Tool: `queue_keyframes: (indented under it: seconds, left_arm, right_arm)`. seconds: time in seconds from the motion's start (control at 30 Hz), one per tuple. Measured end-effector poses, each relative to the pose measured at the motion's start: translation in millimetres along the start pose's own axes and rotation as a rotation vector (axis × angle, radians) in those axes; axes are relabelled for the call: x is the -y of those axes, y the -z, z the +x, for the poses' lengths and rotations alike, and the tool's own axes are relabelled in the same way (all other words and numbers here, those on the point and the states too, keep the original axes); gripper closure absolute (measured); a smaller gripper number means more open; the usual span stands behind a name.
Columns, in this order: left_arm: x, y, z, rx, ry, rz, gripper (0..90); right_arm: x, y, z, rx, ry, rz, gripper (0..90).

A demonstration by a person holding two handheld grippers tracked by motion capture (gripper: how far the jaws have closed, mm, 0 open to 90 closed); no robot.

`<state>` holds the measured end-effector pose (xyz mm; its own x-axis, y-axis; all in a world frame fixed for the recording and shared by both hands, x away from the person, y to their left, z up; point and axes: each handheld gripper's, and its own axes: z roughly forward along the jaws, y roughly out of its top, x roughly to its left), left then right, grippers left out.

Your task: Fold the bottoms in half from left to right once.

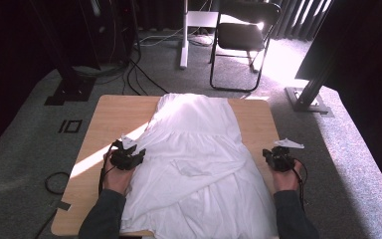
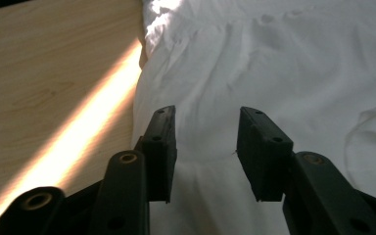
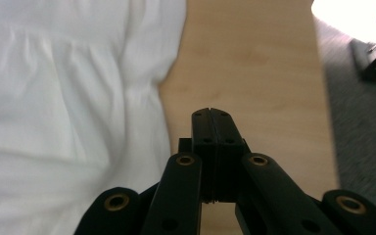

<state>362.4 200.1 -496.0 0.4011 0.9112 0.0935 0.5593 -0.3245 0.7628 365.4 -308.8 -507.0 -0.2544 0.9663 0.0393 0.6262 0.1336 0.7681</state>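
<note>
1. White garment point(image 1: 199, 159): it lies spread along the middle of the wooden table point(image 1: 110, 119), its narrow end toward the far edge and its wide hem at the near edge by my forearms.
2. Left gripper point(image 1: 138, 155): I hold it at the garment's left edge. In the left gripper view its jaws stand apart over the white cloth point(image 2: 274, 73), pinching nothing.
3. Right gripper point(image 1: 273, 155): I hold it just beside the garment's right edge. In the right gripper view its jaws are pressed together over bare wood point(image 3: 254, 68), with no cloth between them; the garment's edge point(image 3: 166, 88) runs close on their left.
4. Open room, left: a broad strip of bare tabletop, crossed by a band of sunlight point(image 2: 78, 142), lies between the garment and the table's left edge.
5. Open room, right: a narrower strip of wood separates the garment from the table's right edge; grey carpet point(image 3: 357, 122) lies beyond.
</note>
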Motion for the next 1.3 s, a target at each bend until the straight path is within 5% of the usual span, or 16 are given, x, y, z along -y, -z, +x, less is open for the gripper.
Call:
queue_keyframes:
  seconds: [0.27, 0.47, 0.53, 0.57, 0.63, 0.67, 0.7, 0.73, 0.77, 0.8, 0.9, 0.97, 1.0, 1.1, 1.2, 1.3]
  left_arm:
    - [12.9, -3.6, 6.2, 0.004, 0.065, 0.031, 45.6]
    - [29.0, -11.4, 9.8, -0.003, 0.094, 0.074, 36.8]
    - [33.7, -21.6, 11.9, 0.015, 0.106, 0.122, 34.6]
    - [34.9, -25.4, 13.2, 0.040, 0.114, 0.142, 37.5]
    - [35.0, -26.1, 14.8, 0.083, 0.114, 0.142, 77.0]
    - [30.2, -18.5, 13.5, 0.082, 0.125, 0.117, 88.0]
    - [25.4, -8.7, 11.5, 0.086, 0.111, 0.069, 88.0]
    - [13.4, 12.5, 5.8, 0.089, 0.081, -0.023, 88.0]
    - [5.0, 23.2, 2.9, 0.082, 0.064, -0.057, 87.9]
    - [-2.3, 28.7, 0.6, 0.071, 0.051, -0.071, 85.9]
    - [-9.3, 21.6, -5.3, 0.038, 0.023, -0.036, 66.1]
    - [-1.4, 5.3, -11.6, 0.038, 0.020, 0.018, 60.5]
    - [3.5, -1.1, -15.2, 0.051, 0.020, 0.034, 50.7]
    - [15.2, -9.1, -29.3, 0.051, -0.006, 0.049, 46.7]
    - [20.1, 0.5, -42.4, 0.026, -0.078, 0.009, 46.5]
    - [18.0, 17.5, -45.2, 0.012, -0.097, -0.039, 45.1]
  right_arm:
    - [6.0, -27.1, 28.4, -0.182, -0.029, 0.008, 56.8]
    - [4.0, -44.8, 41.4, -0.223, -0.005, 0.078, 54.6]
    - [4.9, -48.5, 45.1, -0.245, 0.013, 0.106, 68.6]
    - [5.0, -47.8, 49.0, -0.239, 0.046, 0.115, 82.8]
    - [2.5, -41.6, 54.1, -0.218, 0.093, 0.089, 89.1]
    - [-4.7, -24.7, 57.4, -0.194, 0.124, 0.004, 89.6]
    - [-4.7, -24.7, 57.4, -0.194, 0.124, 0.004, 89.6]
    - [-9.5, -13.2, 57.1, -0.172, 0.118, -0.057, 89.6]
    - [-20.2, 9.8, 50.7, -0.178, 0.066, -0.168, 89.6]
    - [-27.0, 19.8, 45.7, -0.160, 0.046, -0.200, 89.6]
    - [-33.0, 17.3, 34.0, -0.010, 0.091, -0.142, 89.4]
    - [-28.9, 10.1, 29.7, 0.007, 0.080, -0.103, 89.3]
    - [-12.4, -11.4, 22.6, 0.013, 0.072, 0.002, 88.7]
    - [9.6, -36.9, 19.7, -0.005, 0.068, 0.100, 86.7]
    - [16.6, -41.0, 21.5, 0.022, 0.059, 0.112, 69.3]
    - [12.8, -19.1, 29.7, 0.030, 0.075, 0.028, 58.2]
